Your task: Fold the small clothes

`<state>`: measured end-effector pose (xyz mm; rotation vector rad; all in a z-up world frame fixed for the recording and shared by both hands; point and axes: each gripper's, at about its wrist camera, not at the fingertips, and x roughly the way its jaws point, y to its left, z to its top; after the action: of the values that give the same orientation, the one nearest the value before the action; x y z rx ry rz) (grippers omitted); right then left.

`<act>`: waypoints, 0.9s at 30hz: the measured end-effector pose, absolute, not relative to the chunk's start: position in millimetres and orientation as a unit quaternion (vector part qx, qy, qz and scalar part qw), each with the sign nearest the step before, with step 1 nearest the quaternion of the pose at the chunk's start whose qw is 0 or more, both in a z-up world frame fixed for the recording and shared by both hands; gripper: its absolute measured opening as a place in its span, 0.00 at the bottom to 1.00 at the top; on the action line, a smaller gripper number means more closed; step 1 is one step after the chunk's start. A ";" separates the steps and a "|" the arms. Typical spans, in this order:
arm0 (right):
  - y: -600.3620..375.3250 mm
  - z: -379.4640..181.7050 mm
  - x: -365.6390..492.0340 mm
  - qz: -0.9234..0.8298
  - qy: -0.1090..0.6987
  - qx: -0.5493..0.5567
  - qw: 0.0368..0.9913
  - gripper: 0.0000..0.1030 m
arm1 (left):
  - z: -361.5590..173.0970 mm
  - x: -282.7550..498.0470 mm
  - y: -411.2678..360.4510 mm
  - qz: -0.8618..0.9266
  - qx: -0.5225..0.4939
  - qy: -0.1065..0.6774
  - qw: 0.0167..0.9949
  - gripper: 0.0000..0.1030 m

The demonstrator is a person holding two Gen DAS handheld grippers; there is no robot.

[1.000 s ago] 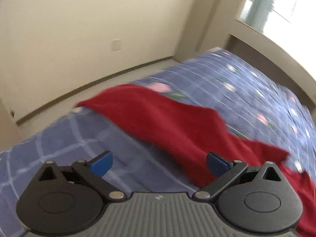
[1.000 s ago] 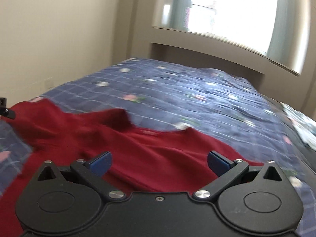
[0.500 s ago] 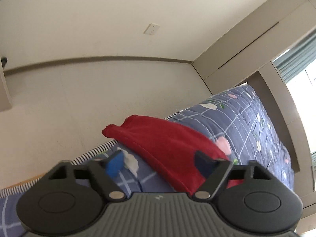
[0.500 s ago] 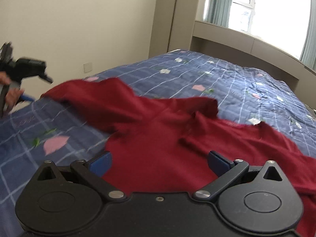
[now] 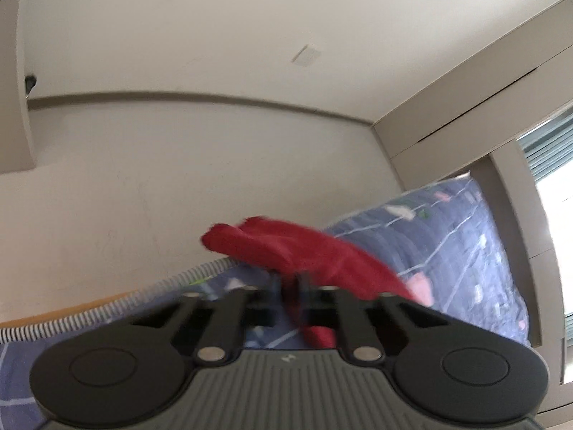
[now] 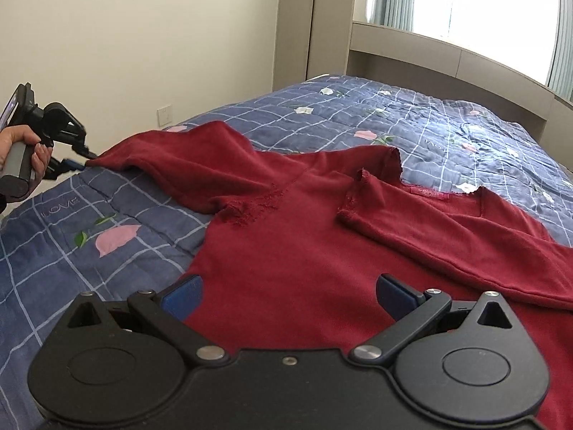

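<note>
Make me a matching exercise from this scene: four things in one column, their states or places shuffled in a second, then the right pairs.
1. left gripper
2. right gripper
3. red top
4. wall socket

a. spread on the bedspread
b. on the wall beyond the bed
c. jaws wide apart above the cloth
d. clamped on a sleeve end

Pairs: 1-d, 2-c, 3-a, 4-b

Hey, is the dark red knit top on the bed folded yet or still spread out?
Mostly spread out. The dark red knit top lies open across the blue checked quilt, only one sleeve flopped over its front.
</note>
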<state>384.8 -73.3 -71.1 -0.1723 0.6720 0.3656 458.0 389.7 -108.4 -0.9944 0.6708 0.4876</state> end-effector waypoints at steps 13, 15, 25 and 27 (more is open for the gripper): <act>-119.4 -50.6 382.5 0.153 0.297 -0.071 0.940 0.99 | 40.2 486.6 259.9 0.061 -0.285 0.170 0.941 0.04; -135.0 -48.4 381.9 0.138 0.295 -0.063 0.943 0.99 | 57.3 490.6 220.8 0.003 -0.258 0.160 0.953 0.04; -231.4 -50.0 370.8 0.038 0.298 -0.035 0.953 0.99 | 48.9 496.1 34.5 -0.201 -0.088 0.206 0.954 0.04; -255.1 -51.7 365.5 0.016 0.301 -0.031 0.953 0.99 | 27.3 493.2 2.5 -0.218 -0.044 0.226 0.948 0.04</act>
<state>365.5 -255.1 -51.7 -0.0622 0.6115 0.0329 493.2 2.5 27.3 -0.0899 0.4604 -0.4431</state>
